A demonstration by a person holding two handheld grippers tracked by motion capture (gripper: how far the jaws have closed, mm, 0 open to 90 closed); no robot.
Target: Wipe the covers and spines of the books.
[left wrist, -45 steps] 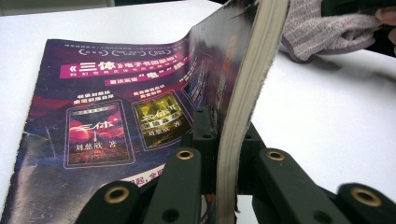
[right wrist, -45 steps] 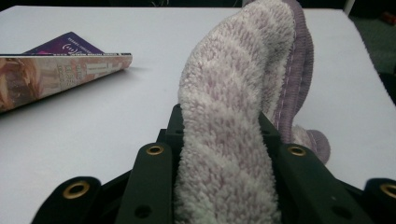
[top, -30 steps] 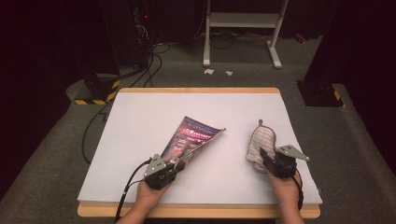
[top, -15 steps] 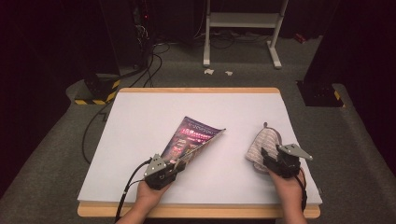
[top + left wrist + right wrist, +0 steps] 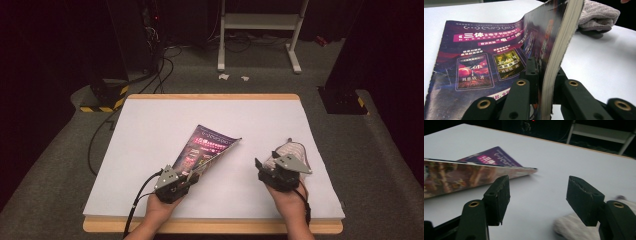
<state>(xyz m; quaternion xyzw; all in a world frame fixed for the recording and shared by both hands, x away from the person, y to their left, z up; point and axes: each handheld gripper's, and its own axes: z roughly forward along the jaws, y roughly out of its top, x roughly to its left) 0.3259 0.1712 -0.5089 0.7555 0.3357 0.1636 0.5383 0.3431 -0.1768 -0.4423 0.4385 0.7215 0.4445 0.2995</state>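
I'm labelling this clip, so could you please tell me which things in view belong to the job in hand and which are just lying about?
In the job:
- magazine, clamped in the left gripper
- grey cloth, by the open right gripper

Lying about:
- metal stand
- paper scraps on the floor
- floor cables

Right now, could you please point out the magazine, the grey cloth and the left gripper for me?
magazine [image 5: 212, 143]: high view, middle of its purple cover.
grey cloth [image 5: 596, 13]: left gripper view, its ribbed top.
left gripper [image 5: 547, 82]: left gripper view, between its fingertips, shut on the magazine's edge.
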